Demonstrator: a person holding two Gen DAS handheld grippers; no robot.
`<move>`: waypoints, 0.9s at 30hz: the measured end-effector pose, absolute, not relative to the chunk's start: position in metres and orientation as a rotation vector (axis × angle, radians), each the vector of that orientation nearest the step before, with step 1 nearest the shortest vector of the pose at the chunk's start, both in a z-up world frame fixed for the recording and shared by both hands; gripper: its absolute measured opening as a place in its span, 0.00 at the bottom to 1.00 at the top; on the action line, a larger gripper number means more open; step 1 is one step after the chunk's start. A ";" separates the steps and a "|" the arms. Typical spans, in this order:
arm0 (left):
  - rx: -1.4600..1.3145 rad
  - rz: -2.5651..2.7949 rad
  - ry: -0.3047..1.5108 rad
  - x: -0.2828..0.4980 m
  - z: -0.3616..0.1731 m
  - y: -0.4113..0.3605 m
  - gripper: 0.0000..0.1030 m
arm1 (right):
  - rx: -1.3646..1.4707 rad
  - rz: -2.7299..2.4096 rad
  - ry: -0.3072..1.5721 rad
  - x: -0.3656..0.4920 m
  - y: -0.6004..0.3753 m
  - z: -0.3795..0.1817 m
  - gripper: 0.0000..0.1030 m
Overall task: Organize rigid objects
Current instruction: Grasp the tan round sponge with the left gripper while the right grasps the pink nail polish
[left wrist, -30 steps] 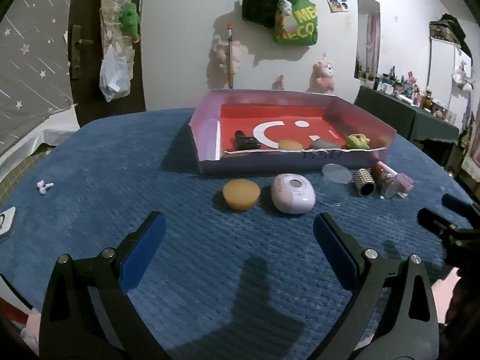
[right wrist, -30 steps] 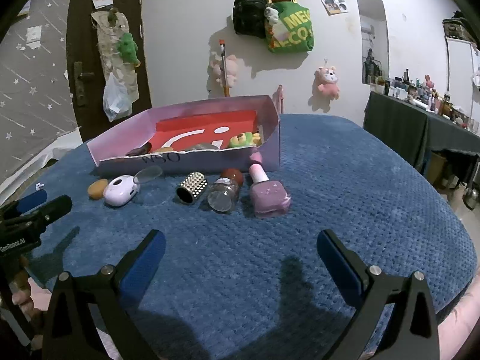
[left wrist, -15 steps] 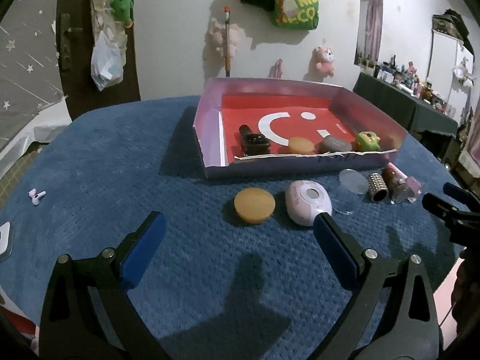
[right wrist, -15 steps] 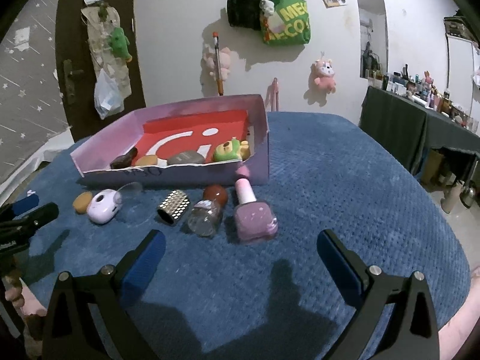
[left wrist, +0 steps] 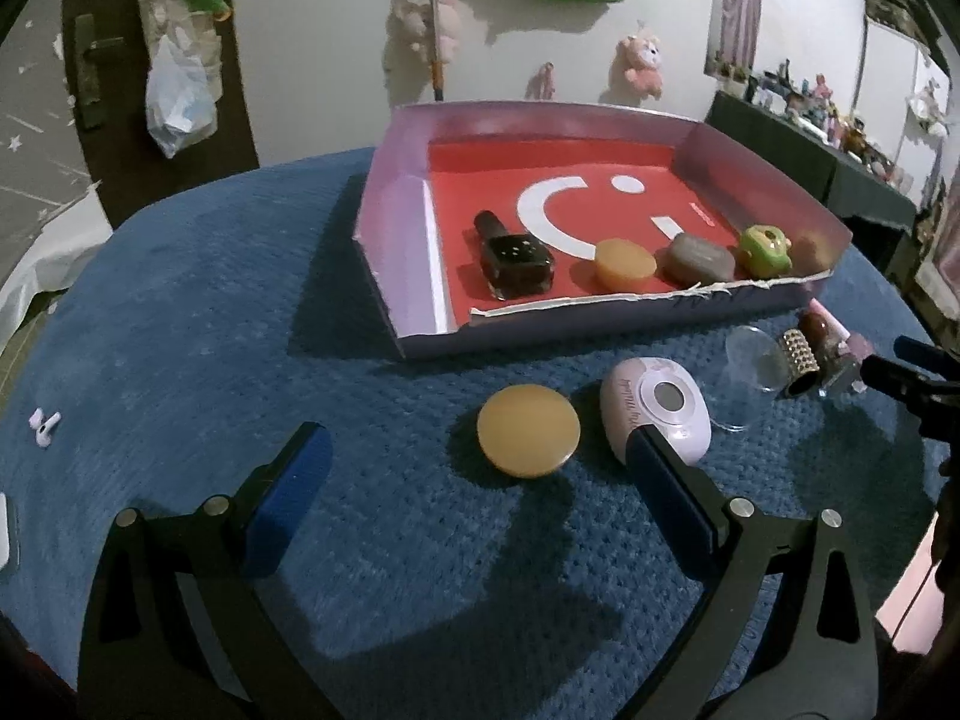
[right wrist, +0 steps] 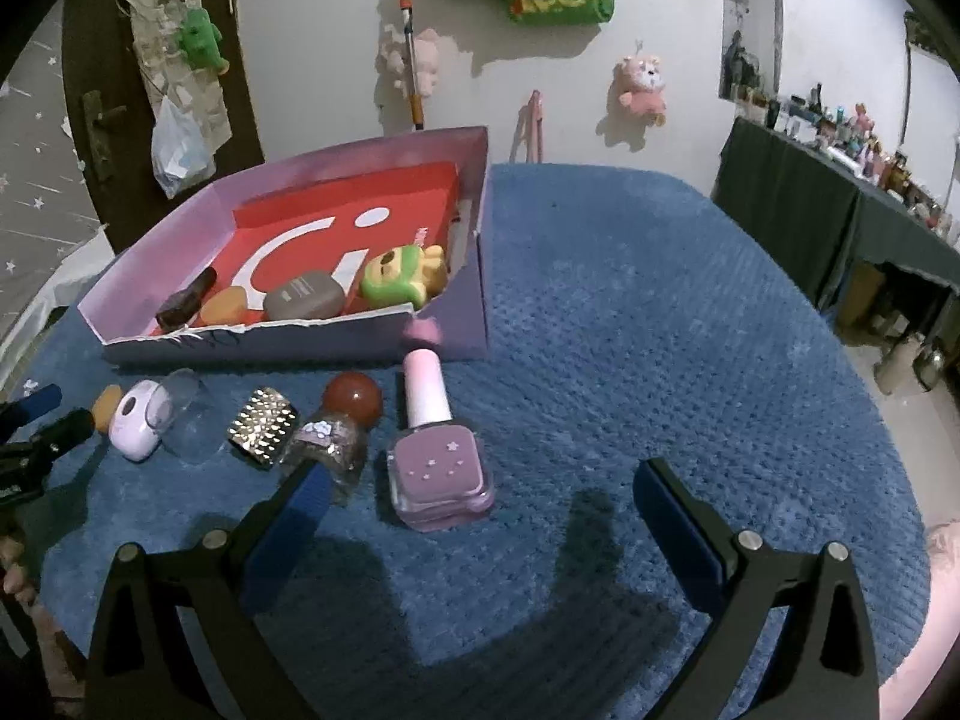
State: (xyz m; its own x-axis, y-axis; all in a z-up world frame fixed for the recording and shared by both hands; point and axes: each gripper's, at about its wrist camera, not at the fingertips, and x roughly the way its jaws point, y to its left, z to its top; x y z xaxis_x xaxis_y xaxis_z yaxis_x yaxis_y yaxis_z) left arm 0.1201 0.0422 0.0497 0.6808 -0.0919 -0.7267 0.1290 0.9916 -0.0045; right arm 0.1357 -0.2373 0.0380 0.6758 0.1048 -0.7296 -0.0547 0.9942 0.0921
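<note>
Left wrist view: our left tool (left wrist: 477, 471), released, frames the disc (left wrist: 528, 438). We should lower squarely, then pinch its edges; right tool (right wrist: 483, 495) also released.

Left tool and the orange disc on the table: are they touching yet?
Apart. The left wrist view shows the left tool open, with blue cloth visible between both its fingers and the orange disc, which lies flat ahead of them.
</note>
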 end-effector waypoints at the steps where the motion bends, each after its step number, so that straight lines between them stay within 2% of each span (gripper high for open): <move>1: 0.051 -0.129 0.817 0.122 0.049 0.042 0.97 | 0.072 0.097 0.834 0.138 -0.238 0.037 0.99; 4: 0.054 -0.145 0.831 0.126 0.047 0.041 0.97 | 0.080 0.104 0.838 0.140 -0.240 0.039 0.98; 6: 0.051 -0.150 0.835 0.127 0.046 0.042 0.97 | 0.084 0.104 0.842 0.139 -0.243 0.041 0.93; 15: 0.077 -0.155 0.841 0.132 0.048 0.043 0.94 | 0.078 0.122 0.891 0.145 -0.244 0.031 0.92; 19: 0.094 -0.177 0.864 0.135 0.047 0.041 0.77 | 0.057 0.125 0.902 0.152 -0.240 0.027 0.86; 23: 0.132 -0.186 0.871 0.137 0.044 0.036 0.77 | 0.047 0.131 0.900 0.154 -0.238 0.026 0.85; 24: 0.143 -0.189 0.871 0.139 0.043 0.035 0.74 | 0.043 0.133 0.900 0.155 -0.238 0.026 0.85; 26: 0.144 -0.202 0.879 0.142 0.041 0.034 0.65 | 0.028 0.138 0.900 0.157 -0.236 0.026 0.80; 27: 0.139 -0.212 0.885 0.144 0.039 0.034 0.56 | 0.023 0.141 0.899 0.158 -0.235 0.026 0.78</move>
State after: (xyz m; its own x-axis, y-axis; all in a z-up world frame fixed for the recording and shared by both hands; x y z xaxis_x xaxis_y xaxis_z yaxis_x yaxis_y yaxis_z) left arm 0.1440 0.0338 0.0391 0.6141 -0.1261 -0.7791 0.2407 0.9700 0.0327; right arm 0.1577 -0.2352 0.0260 0.6141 0.1319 -0.7781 -0.1130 0.9905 0.0787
